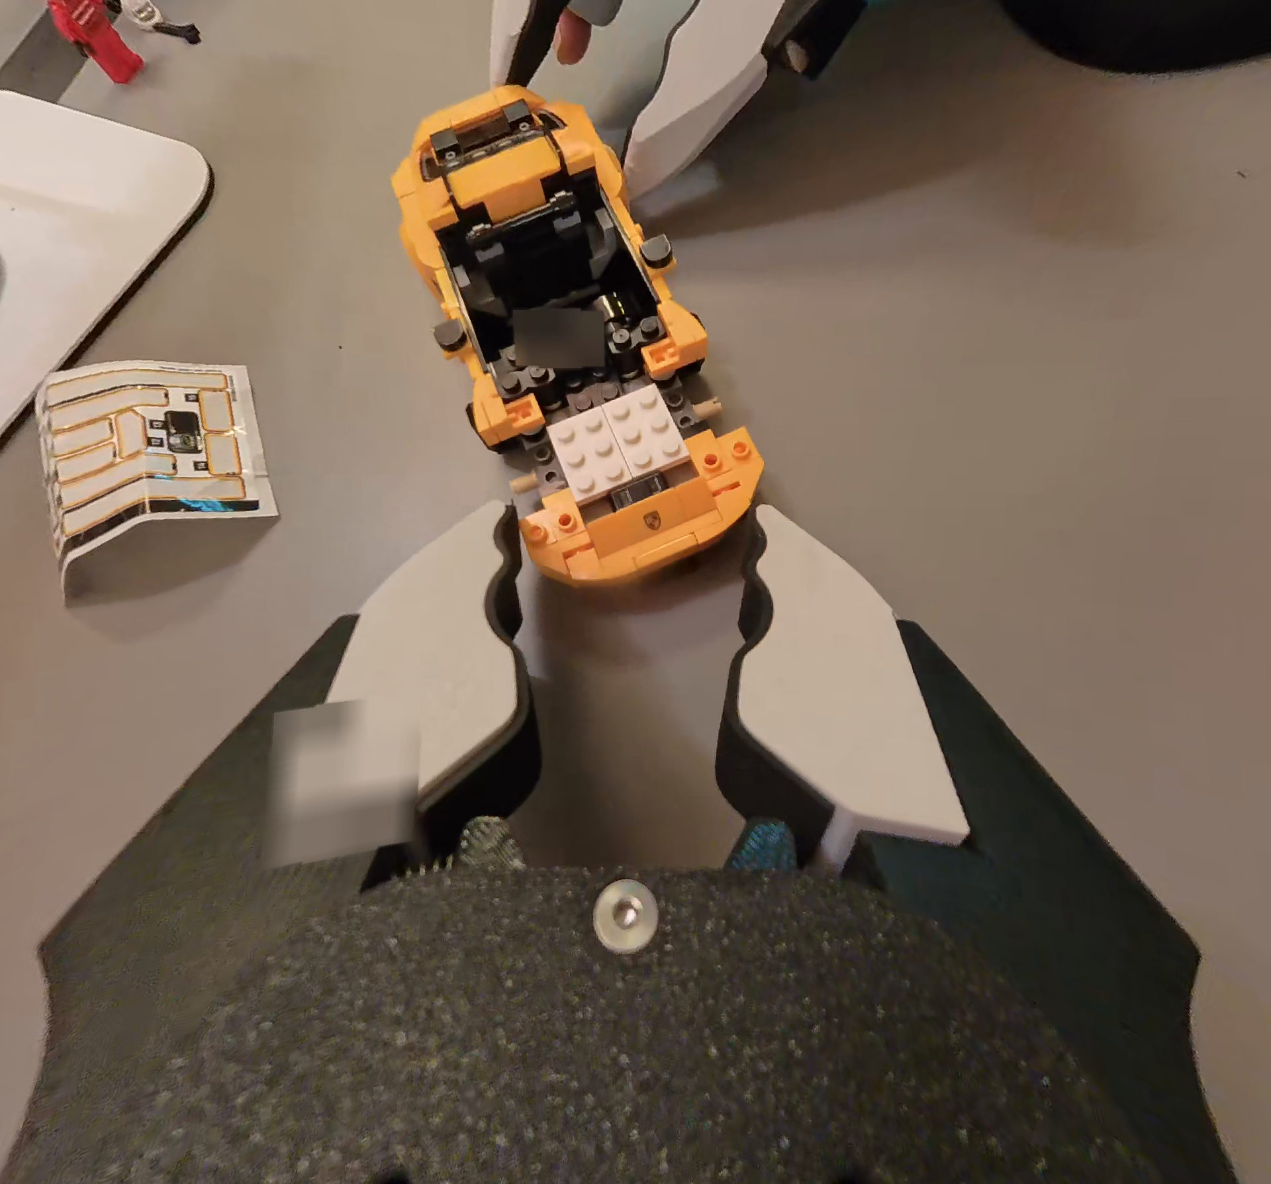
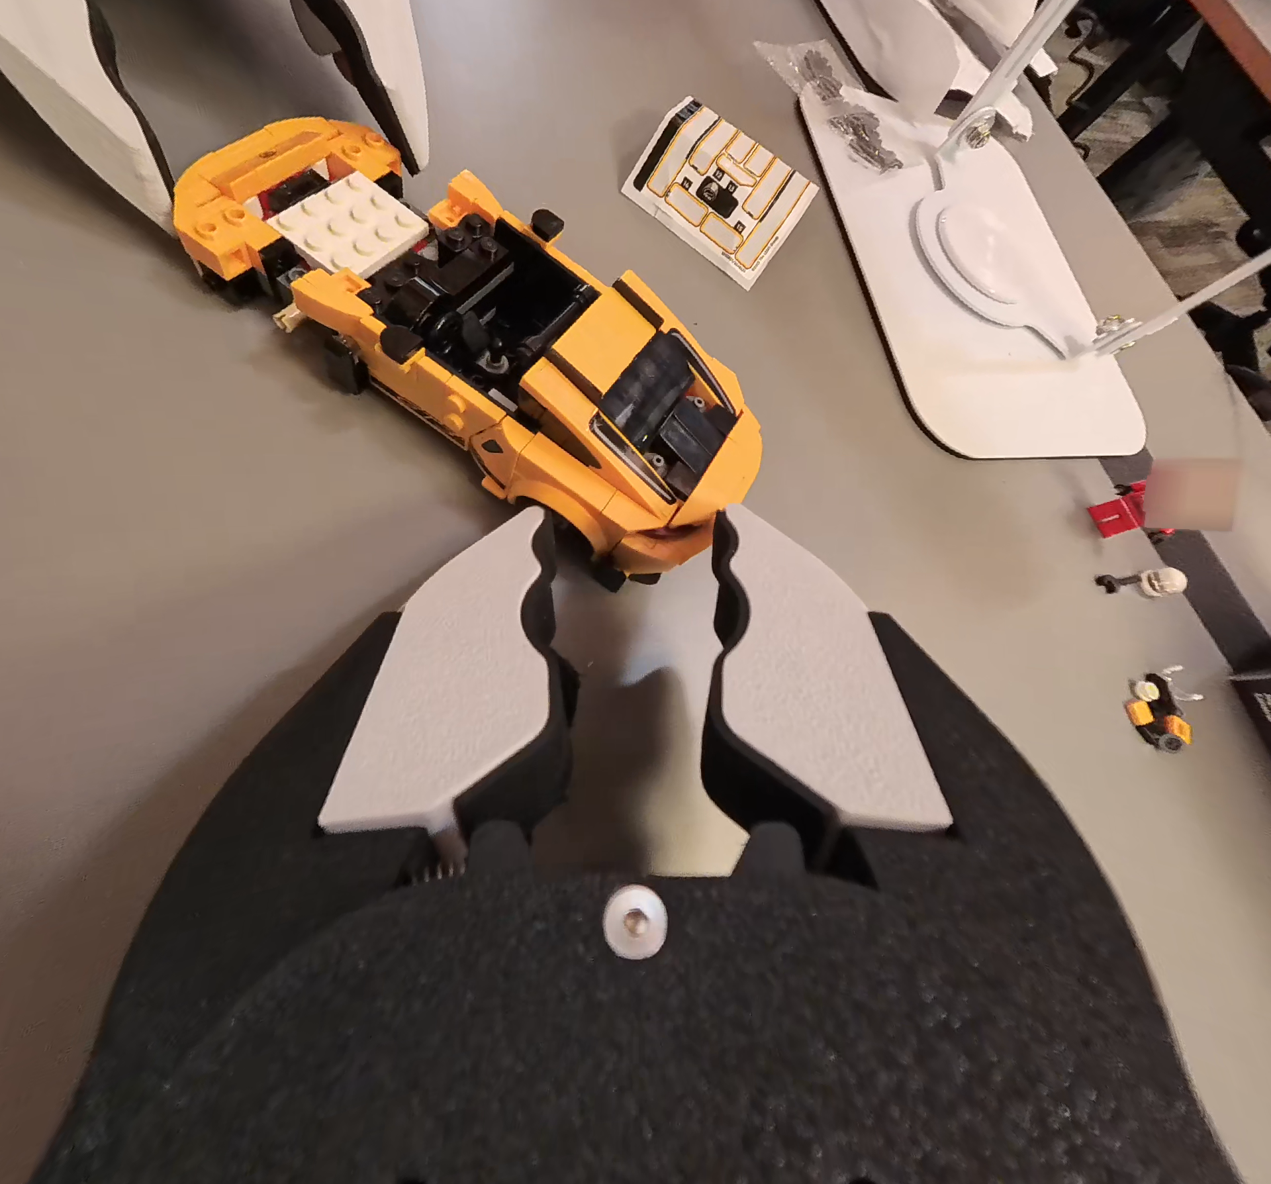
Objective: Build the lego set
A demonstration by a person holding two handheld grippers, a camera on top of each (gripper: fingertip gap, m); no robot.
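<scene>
Orange-and-black car [image 1: 543, 298]; white plates [image 1: 619, 446]; grey table [image 1: 963, 394].

The orange car [image 1: 550, 325] lies hemmed at both ends: the left gripper [image 1: 629, 532] brackets its nose, the right gripper [image 2: 629, 525] its tail. Bare tabletop [image 1: 963, 394] lies open on 1 flank; the sticker sheet [image 1: 151, 449] and white base [image 2: 997, 325] crowd the other.
</scene>
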